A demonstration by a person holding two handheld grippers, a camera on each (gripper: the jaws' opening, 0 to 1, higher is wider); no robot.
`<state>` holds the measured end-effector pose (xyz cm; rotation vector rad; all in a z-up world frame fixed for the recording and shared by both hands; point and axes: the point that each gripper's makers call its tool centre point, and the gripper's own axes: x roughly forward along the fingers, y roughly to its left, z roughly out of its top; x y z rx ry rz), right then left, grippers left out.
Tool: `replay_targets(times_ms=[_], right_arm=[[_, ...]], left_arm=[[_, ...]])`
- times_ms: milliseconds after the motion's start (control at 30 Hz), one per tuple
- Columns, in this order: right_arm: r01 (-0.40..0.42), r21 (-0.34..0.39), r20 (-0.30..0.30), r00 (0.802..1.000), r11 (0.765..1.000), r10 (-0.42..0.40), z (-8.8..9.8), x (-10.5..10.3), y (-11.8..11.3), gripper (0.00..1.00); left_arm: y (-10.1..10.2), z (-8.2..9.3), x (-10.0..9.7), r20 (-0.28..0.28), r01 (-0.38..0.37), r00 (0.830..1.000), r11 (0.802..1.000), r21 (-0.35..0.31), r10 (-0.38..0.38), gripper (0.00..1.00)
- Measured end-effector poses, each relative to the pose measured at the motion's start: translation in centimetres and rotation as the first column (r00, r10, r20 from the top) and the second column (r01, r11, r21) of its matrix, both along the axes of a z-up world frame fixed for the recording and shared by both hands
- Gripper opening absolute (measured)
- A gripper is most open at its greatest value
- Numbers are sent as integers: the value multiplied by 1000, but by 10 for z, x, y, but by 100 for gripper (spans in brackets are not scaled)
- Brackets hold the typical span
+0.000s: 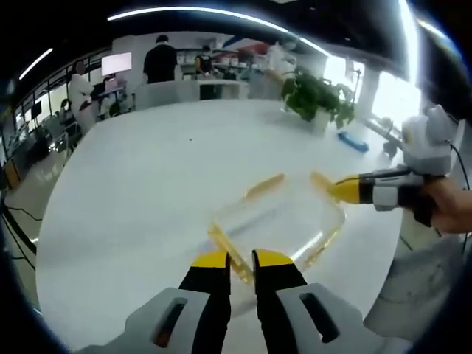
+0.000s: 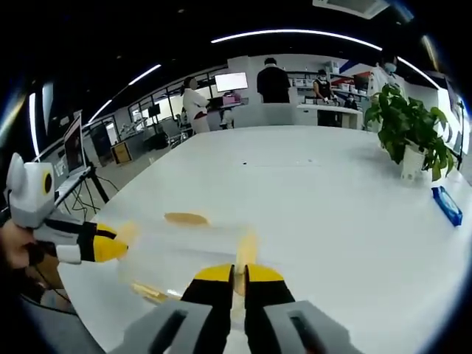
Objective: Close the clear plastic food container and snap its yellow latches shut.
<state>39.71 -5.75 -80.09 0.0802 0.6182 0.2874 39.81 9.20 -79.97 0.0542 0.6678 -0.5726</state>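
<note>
Left gripper view shows my left gripper (image 1: 240,259) nearly closed on a yellow latch (image 1: 230,254) of the clear rectangular plastic food container (image 1: 284,217) on the white table (image 1: 147,184); my right gripper (image 2: 240,274) pinches the opposite latch (image 2: 247,251), so I should press both squarely inward.

White round tabletop (image 2: 317,192), mostly bare. Potted plant (image 2: 409,133) in white pot near the far edge; blue flat object (image 2: 447,205) lying just beside it, on the tabletop. Beyond: white counter (image 1: 188,90), lit monitor (image 2: 231,81), several people standing (image 1: 159,60), ceiling light strips (image 2: 295,33), bright windows (image 1: 394,96).
</note>
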Motion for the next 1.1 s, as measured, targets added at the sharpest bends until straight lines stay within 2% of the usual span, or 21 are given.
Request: replay_targets(times_ms=[433, 567, 767, 867, 933, 1100], right_arm=[[8, 13, 7, 1000, 1000, -8, -1, 1, -1, 1], [34, 51, 11, 999, 998, -35, -1, 2, -2, 0], [42, 67, 14, 999, 997, -43, -1, 2, -3, 0], [43, 58, 18, 999, 997, -44, -1, 2, -4, 1], [54, 19, 8, 998, 998, -55, -5, 2, -9, 1], [74, 47, -4, 997, 996, -74, -7, 1, -14, 4]], left_arm=[[0, 0, 0, -3, -11, 1000, 1000, -24, 11, 8], [1, -1, 1, -5, -20, 1000, 999, -40, 20, 7], [1, -1, 0, -7, -22, 1000, 999, -48, 21, 7], [1, -1, 0, -13, -24, 1000, 998, -54, 24, 7], [1, -1, 0, -14, -26, 1000, 998, -57, 25, 7], [6, -2, 0, -19, -42, 999, 998, -55, 41, 8]])
